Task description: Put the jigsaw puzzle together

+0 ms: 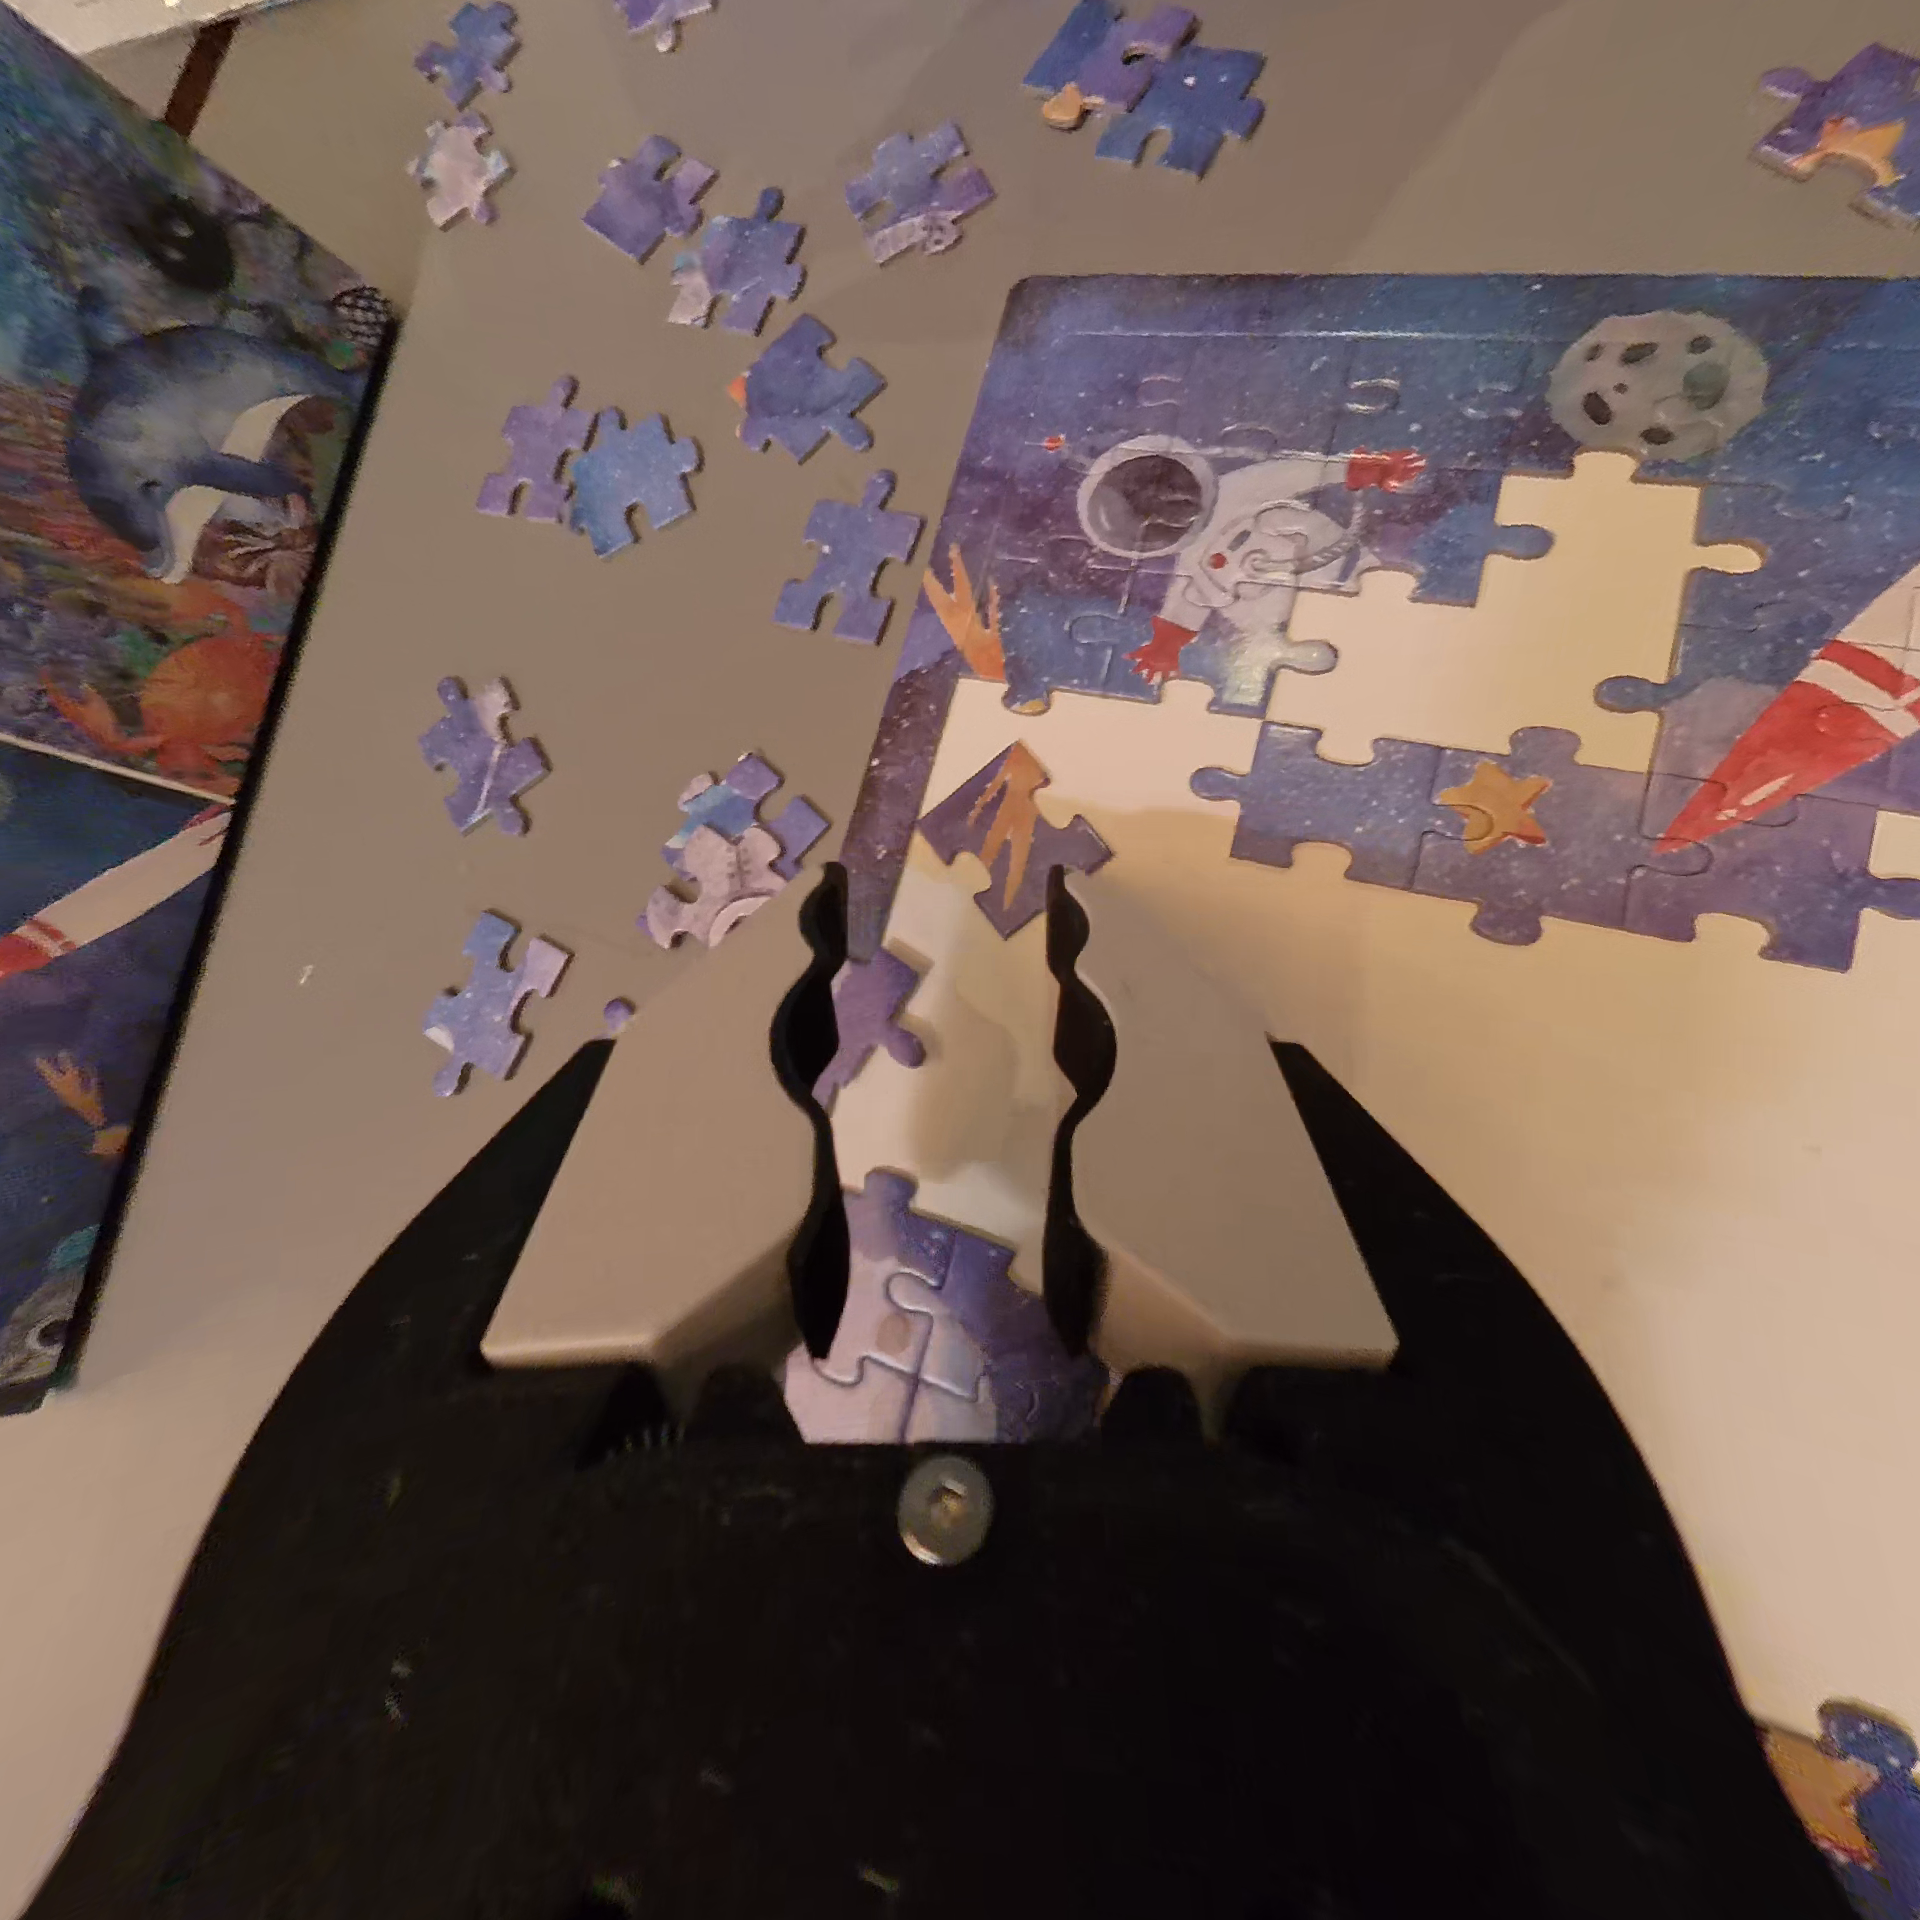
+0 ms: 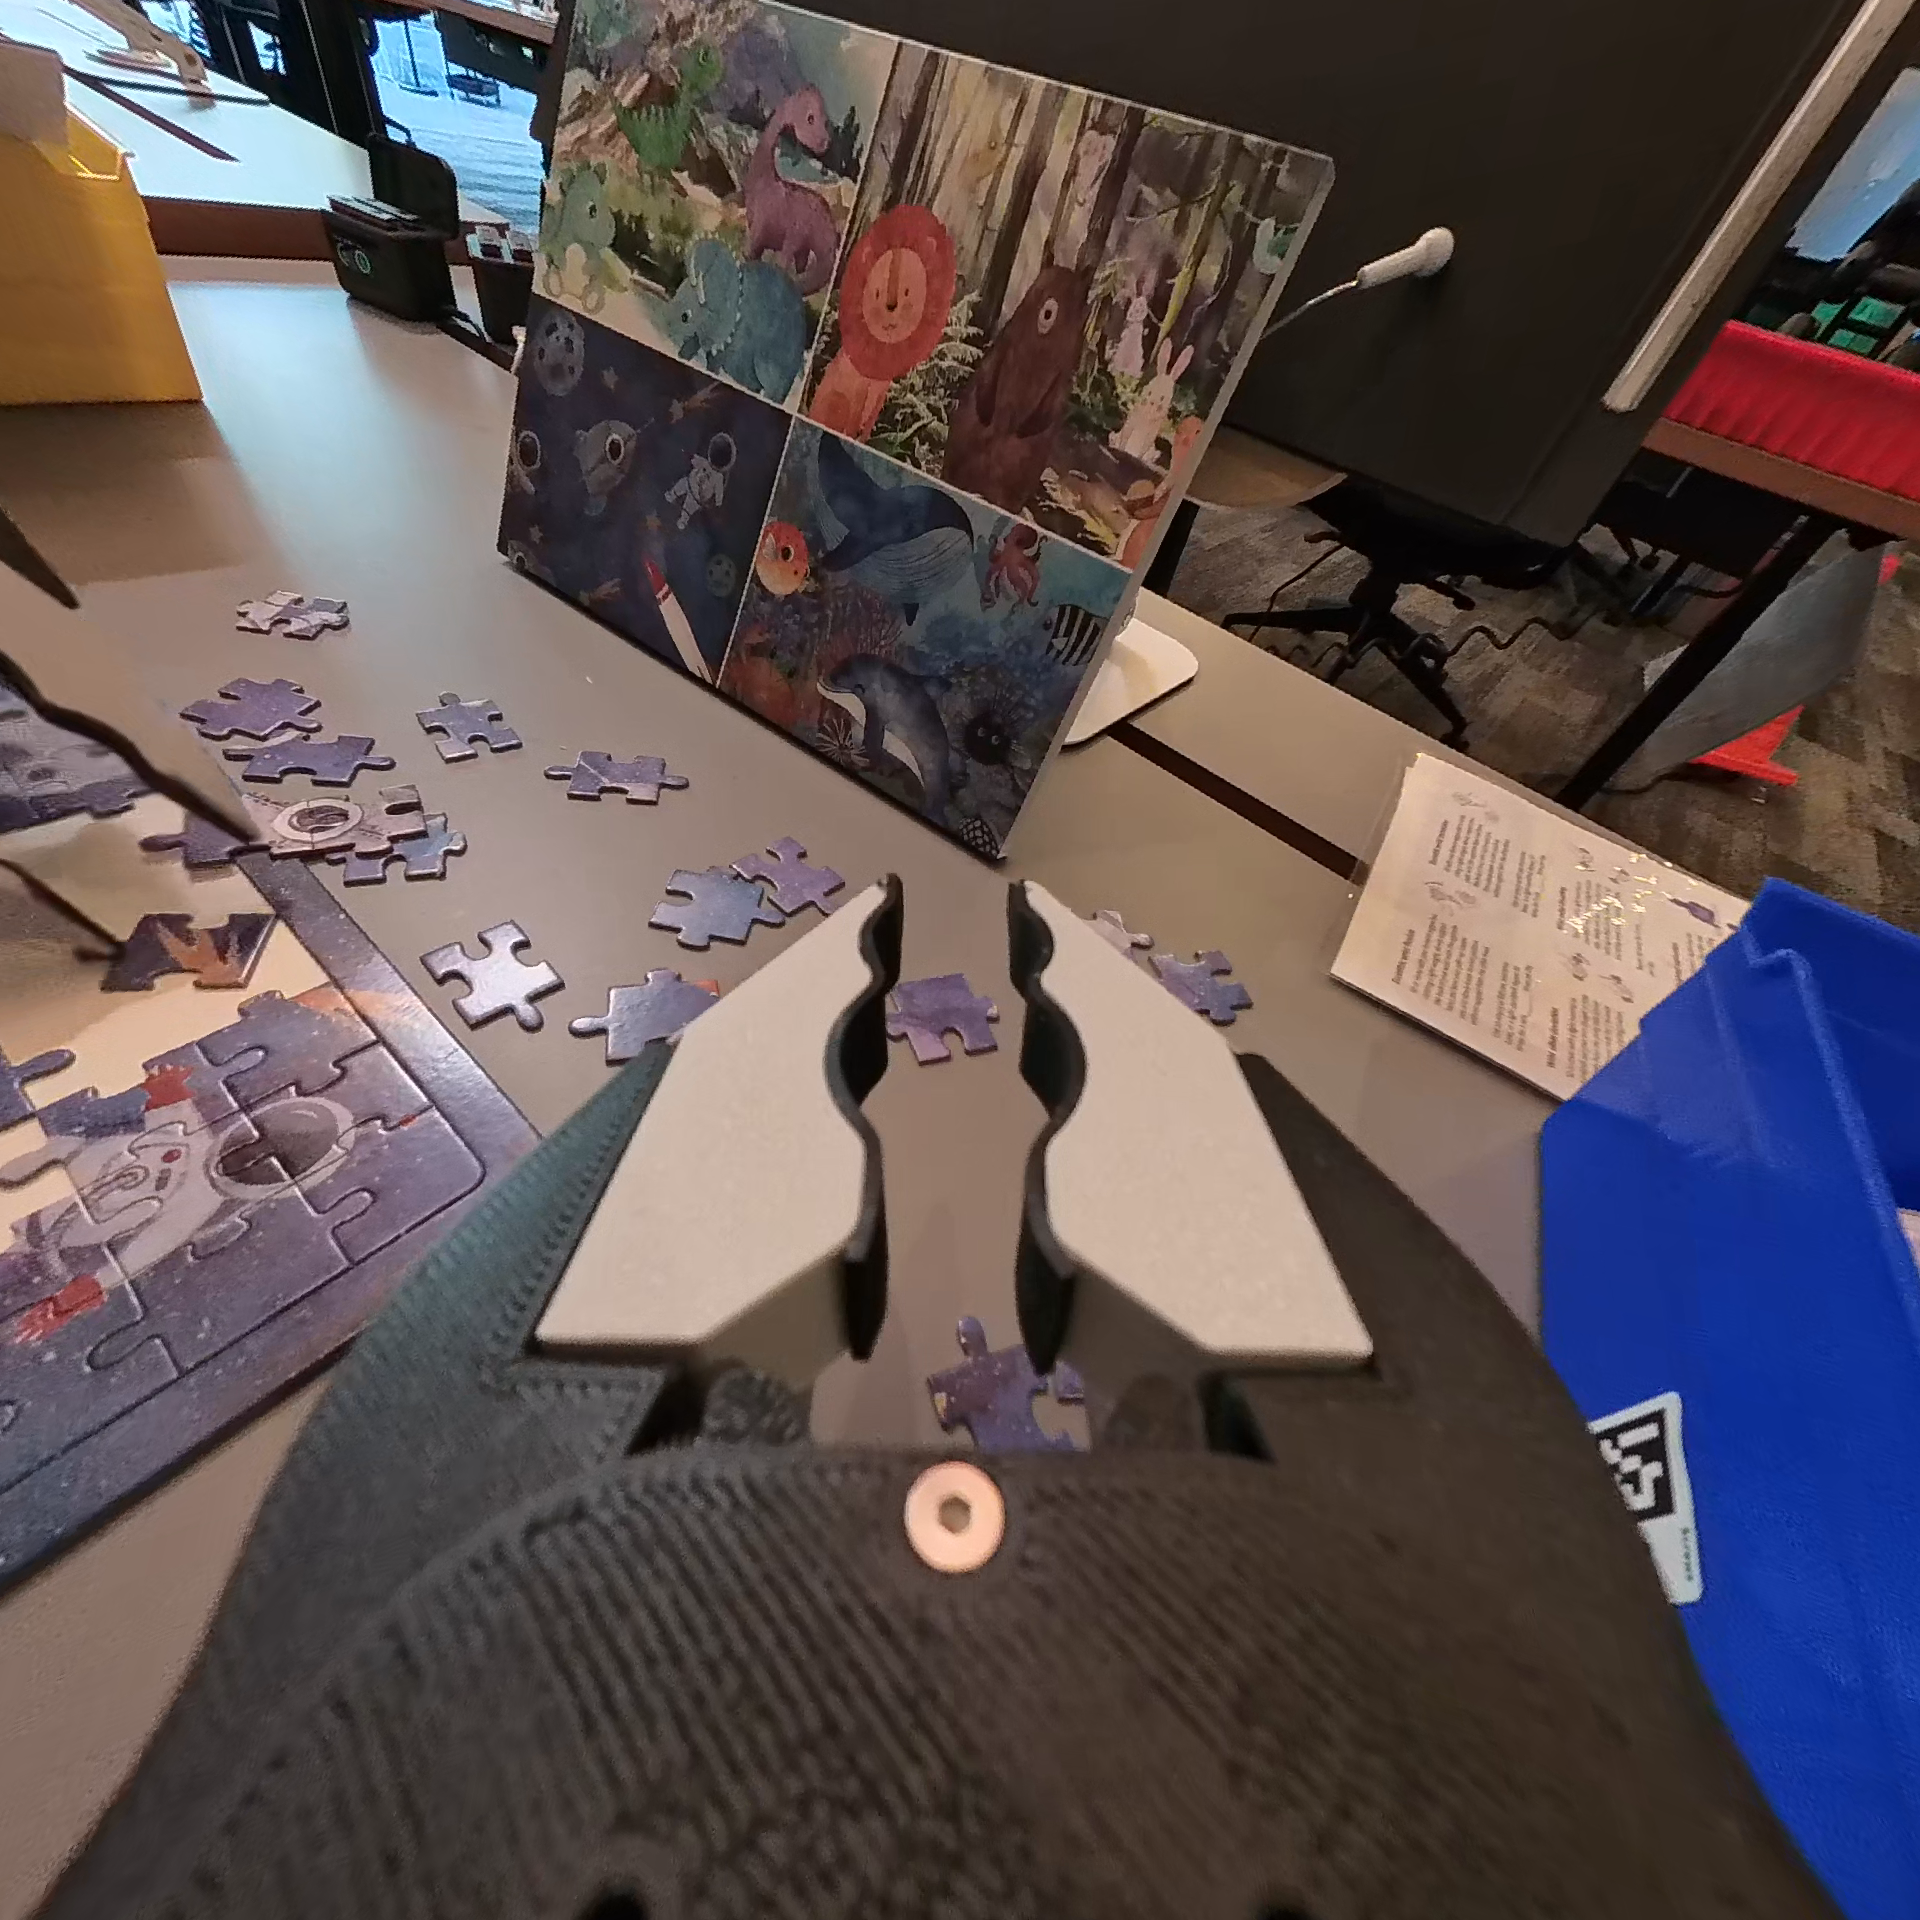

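Left gripper (image 1: 940, 883), jaws parted and apparently gripping nothing, is hovering over the half-assembled puzzle tray (image 1: 883, 769); loose pieces (image 1: 634, 478) are lying at ten o'clock.

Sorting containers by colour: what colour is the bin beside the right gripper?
Blue bin; the right wrist view shows it best.

Loose pieces (image 2: 497, 971) on table (image 2: 1195, 831) — between puzzle board (image 2: 312, 1195) and upright box (image 2: 883, 416).
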`<state>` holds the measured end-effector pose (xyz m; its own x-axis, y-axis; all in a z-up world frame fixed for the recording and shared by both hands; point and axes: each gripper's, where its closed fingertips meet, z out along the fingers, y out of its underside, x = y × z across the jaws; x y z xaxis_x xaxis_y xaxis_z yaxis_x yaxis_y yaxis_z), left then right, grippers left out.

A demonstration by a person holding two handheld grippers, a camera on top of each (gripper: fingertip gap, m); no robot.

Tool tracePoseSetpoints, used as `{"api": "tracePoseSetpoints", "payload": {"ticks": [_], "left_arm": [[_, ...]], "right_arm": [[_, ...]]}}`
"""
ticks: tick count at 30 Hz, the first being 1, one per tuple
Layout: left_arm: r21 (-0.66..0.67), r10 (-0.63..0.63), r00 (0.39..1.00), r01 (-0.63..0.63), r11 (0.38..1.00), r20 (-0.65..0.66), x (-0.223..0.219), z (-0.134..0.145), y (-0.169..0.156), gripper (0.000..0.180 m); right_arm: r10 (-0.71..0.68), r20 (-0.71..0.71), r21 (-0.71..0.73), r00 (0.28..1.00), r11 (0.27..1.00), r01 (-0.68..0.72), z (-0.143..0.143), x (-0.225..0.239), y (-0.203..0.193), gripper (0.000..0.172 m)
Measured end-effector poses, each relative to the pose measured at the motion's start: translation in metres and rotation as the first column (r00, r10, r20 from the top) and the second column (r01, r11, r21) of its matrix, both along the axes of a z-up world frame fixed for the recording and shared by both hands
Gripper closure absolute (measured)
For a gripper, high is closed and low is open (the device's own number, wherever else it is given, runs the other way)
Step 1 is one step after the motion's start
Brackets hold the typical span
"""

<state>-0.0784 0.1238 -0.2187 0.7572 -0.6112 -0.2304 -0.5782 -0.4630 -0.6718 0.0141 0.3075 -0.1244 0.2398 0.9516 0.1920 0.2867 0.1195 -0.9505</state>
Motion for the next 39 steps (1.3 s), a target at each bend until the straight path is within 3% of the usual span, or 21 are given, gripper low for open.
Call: {"api": "tracePoseSetpoints", "payload": {"ticks": [8, 39], "left_arm": [[-0.052, 0.000, 0.993, 0.006, 0.999, 0.118, 0.013, 0.000, -0.003, 0.144], [-0.126, 0.003, 0.989, 0.017, 0.992, 0.150, 0.017, -0.007, -0.010, 0.168]], "right_arm": [[0.000, 0.005, 0.004, 1.000, 1.000, 0.000, -0.001, 0.000, 0.000, 0.153], [0.005, 0.017, 0.002, 1.000, 1.000, -0.005, -0.004, -0.002, -0.001, 0.153]]}}
